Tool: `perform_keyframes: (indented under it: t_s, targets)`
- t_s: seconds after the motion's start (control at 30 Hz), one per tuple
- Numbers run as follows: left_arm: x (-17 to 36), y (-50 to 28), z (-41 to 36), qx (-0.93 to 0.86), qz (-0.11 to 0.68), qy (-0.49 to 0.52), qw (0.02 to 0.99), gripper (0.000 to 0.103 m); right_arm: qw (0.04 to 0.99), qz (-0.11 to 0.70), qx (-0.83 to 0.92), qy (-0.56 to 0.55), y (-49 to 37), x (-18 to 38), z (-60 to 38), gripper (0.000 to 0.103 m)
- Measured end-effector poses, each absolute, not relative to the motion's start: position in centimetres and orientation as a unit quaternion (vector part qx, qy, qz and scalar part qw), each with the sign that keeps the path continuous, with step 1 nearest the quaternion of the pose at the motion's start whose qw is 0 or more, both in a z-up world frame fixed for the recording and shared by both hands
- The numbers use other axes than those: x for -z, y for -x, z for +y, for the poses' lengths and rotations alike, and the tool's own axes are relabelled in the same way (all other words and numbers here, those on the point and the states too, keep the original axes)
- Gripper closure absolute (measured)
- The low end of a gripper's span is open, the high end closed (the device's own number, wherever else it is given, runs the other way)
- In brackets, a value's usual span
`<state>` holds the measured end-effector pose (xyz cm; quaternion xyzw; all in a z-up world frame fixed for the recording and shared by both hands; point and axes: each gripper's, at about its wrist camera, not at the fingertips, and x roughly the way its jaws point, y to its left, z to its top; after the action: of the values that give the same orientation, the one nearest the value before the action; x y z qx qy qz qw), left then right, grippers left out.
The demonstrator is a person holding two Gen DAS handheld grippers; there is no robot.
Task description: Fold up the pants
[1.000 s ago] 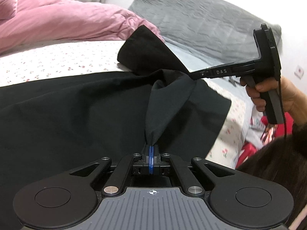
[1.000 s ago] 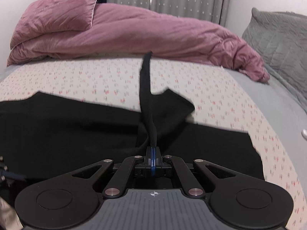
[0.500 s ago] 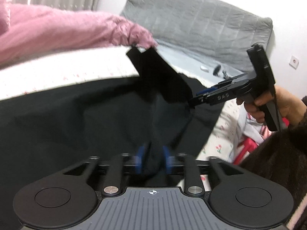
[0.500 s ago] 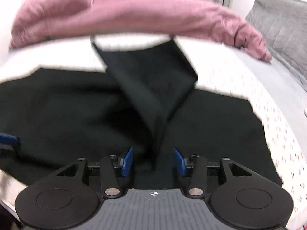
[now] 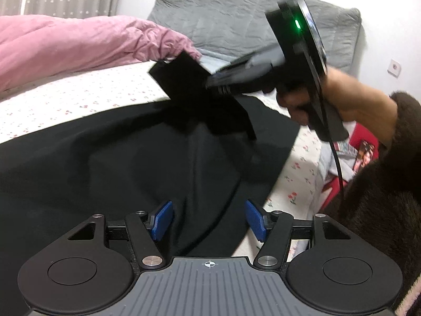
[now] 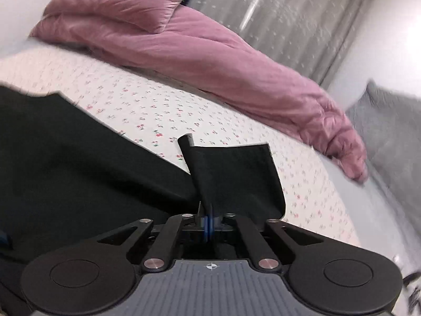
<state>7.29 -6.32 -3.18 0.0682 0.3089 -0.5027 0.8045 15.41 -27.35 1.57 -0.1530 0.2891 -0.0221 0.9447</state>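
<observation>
Lying across the near edge of the bed (image 5: 79, 89), the black pants (image 5: 118, 163) are covering the floral sheet. The left gripper (image 5: 209, 220) is hovering over them, its blue fingers (image 5: 163, 220) spread wide and holding nothing. To its right, the right gripper (image 6: 208, 225) is pinching a raised corner of the pants between fingers pressed together.

The bed (image 6: 147, 105) wears a white sheet printed with small red cherries. Black pants (image 5: 105, 163) lie spread flat across it. Beyond the pants a pink duvet (image 6: 210, 60) is heaped, and a grey quilted pillow (image 5: 236, 21) sits beside the duvet's end.
</observation>
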Motion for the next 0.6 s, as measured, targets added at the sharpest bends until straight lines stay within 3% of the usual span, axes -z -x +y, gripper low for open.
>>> perform_keyframes:
  t_s: [0.03, 0.1, 0.17, 0.53, 0.6]
  targets:
    - [3.3, -7.1, -6.4, 0.502, 0.307, -0.072, 0.805, 0.045, 0.948, 0.286, 0.037, 0.134, -15.2, -2.2, -28.6, 0.103]
    - [3.4, -6.7, -6.4, 0.497, 0.301, -0.089, 0.809, 0.061, 0.955, 0.277, 0.075, 0.08, -14.5, -3.4, -31.7, 0.103]
    - [3.7, -6.5, -6.4, 0.486, 0.296, -0.108, 0.815, 0.069, 0.954, 0.276, 0.109, 0.029, -13.2, -3.7, -34.9, 0.103]
    - [4.0, -5.5, -6.7, 0.48, 0.271, -0.155, 0.82, 0.072, 0.87, 0.371, 0.152, -0.287, -6.0, 3.5, -49.3, 0.103]
    - [4.0, -5.3, -6.9, 0.477, 0.267, -0.161, 0.822, 0.071, 0.865, 0.358, 0.14, -0.322, -5.1, 3.7, -50.0, 0.096]
